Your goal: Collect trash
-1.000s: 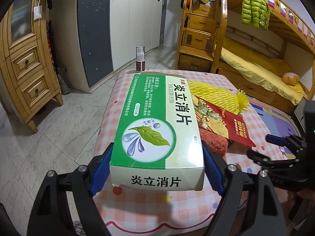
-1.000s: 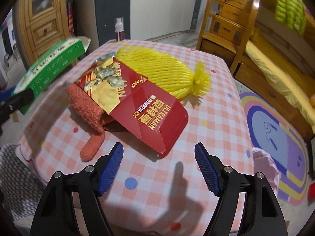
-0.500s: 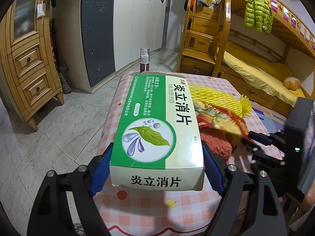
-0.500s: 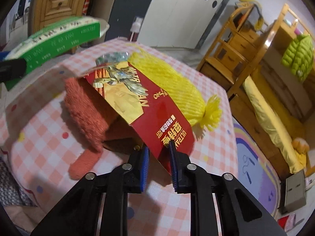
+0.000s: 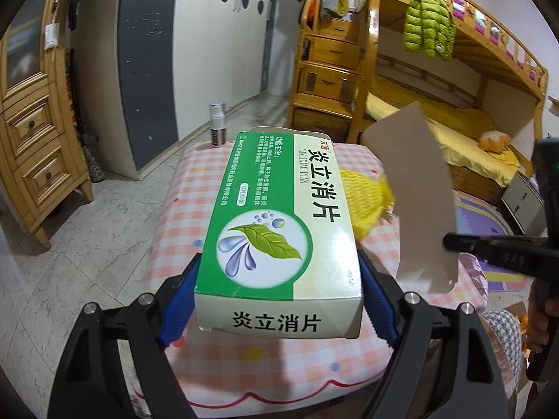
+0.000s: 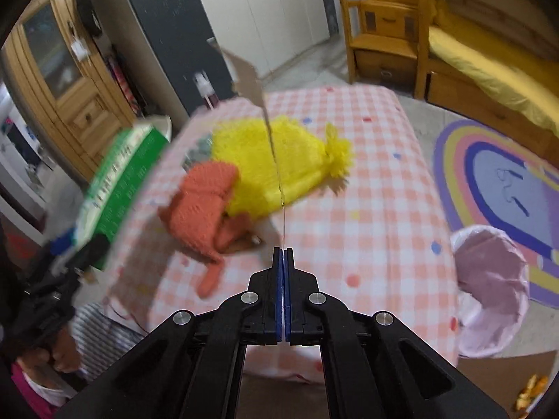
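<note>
Kids' bedroom, checked-cloth table (image 6: 377, 188): flat card packet (image 5: 415, 188) hangs edge-on above table centre, pinched at its lower end by right gripper (image 6: 283, 255), jaws just clamped tight. Left gripper (image 5: 277, 276) grips green medicine box (image 5: 279, 223) lengthwise. Pink-lined bin (image 6: 489, 279) sits off table's right edge, nearer right hand.

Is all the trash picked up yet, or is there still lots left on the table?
Not finished. Nothing visibly sits in the pink-lined bin beside the table yet. In hand: the left hand-held gripper grips the green medicine box, and the right hand-held gripper has just closed on the flat card, lifted off the table. Left on the checked tablecloth: the yellow foam net and the orange knitted thing.
</note>
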`<state>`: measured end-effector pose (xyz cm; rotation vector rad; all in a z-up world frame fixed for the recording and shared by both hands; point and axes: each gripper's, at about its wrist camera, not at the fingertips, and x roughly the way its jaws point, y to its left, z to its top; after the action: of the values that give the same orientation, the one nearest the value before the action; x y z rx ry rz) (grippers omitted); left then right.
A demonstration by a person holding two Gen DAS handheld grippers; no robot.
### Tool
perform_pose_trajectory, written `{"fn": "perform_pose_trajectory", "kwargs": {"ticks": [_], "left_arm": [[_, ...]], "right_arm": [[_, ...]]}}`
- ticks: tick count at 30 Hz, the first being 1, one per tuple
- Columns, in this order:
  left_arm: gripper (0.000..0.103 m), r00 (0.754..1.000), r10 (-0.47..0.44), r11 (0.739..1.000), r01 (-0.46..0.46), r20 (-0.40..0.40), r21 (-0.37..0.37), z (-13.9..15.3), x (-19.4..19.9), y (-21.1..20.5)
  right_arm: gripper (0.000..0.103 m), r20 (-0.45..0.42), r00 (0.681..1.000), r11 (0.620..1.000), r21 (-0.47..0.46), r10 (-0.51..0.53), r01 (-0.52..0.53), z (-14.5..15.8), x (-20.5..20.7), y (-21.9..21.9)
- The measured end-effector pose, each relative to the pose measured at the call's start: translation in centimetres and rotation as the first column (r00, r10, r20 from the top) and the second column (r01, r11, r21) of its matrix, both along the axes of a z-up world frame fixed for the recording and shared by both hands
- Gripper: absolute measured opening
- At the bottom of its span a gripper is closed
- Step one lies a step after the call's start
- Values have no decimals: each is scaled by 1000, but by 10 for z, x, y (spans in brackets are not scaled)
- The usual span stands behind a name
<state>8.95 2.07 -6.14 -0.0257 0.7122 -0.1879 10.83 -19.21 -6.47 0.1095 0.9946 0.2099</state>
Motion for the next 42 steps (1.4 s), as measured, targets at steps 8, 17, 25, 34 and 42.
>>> {"fn": "perform_pose_trajectory", "kwargs": {"ticks": [8,17,25,34,42], "left_arm": [[80,1000,-23,1000,23,-20,9,-7,0,-11],[80,999,-18,1000,19,-34,11,-11,2,-9],[81,999,-13,1000,14,-34,27,-14,-2,-11],[80,998,-15,1000,16,-53,18,-19,-4,-16],[80,998,-18,1000,19,-57,11,-20,-6,-12]], "right_arm": [[20,27,999,995,-91,29,-26,-22,-7,11],[24,40,999,995,-98,-6,10,-36,4,12],[48,32,999,997,-71,-20,23,-38,-6,7],[69,-25,999,996,-82,-23,21,-61,-19,24],[73,5,999,991,-126,-32,32,-65,-30,22]]}}
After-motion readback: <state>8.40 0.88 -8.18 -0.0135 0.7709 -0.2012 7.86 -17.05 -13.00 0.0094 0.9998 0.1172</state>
